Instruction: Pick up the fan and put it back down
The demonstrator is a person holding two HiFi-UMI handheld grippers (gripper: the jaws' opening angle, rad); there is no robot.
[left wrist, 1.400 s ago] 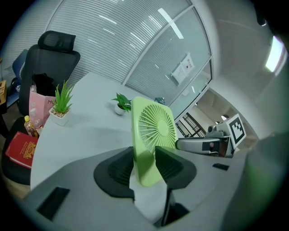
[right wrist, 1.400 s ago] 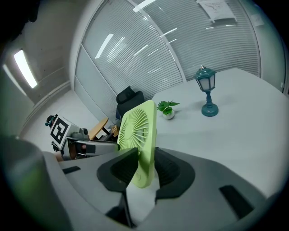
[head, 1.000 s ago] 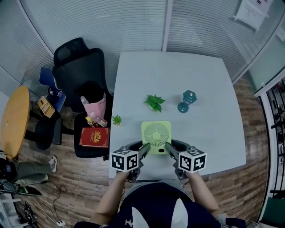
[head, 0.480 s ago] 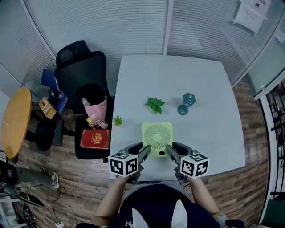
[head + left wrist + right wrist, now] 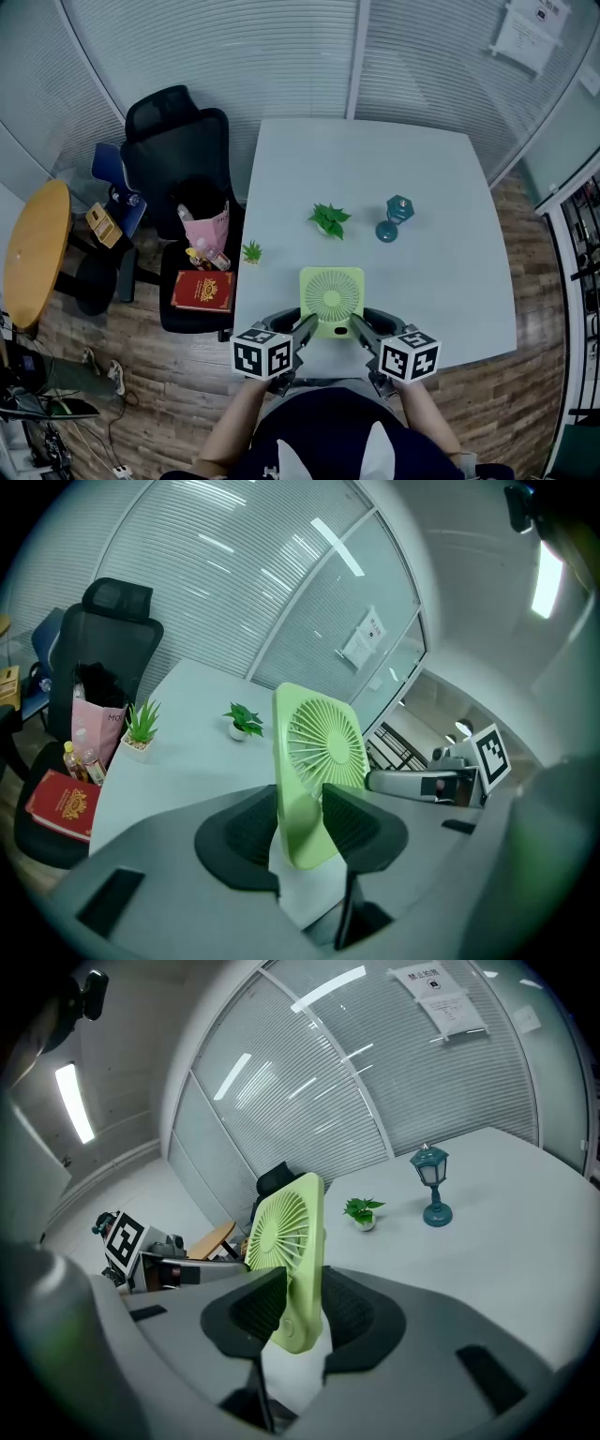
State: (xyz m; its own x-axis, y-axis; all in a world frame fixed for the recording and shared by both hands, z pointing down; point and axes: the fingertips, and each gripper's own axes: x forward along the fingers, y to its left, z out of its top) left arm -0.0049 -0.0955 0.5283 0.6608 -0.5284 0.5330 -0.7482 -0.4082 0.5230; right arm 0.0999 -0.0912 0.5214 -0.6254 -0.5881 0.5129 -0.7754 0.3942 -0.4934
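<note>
A light green square fan [image 5: 331,298] stands upright near the front edge of the white table [image 5: 422,178], its round grille facing up at the head camera. My left gripper [image 5: 305,328] is shut on its lower left edge and my right gripper [image 5: 358,328] on its lower right edge. In the left gripper view the fan [image 5: 319,752] sits squeezed between the dark pads of that gripper [image 5: 300,829]. In the right gripper view the fan [image 5: 286,1241] is clamped the same way by the right gripper [image 5: 302,1312]. Its bottom edge appears slightly off the tabletop.
A small leafy plant [image 5: 328,220] and a teal lantern [image 5: 394,217] stand mid-table behind the fan. A tiny potted plant [image 5: 251,251] sits at the table's left edge. Left of the table are a black office chair [image 5: 173,141], a pink bag [image 5: 208,230] and a red book [image 5: 200,291].
Both grippers, still clamped on the fan, have drawn it a little toward the table's near edge and lifted it slightly. The other objects have stayed put.
</note>
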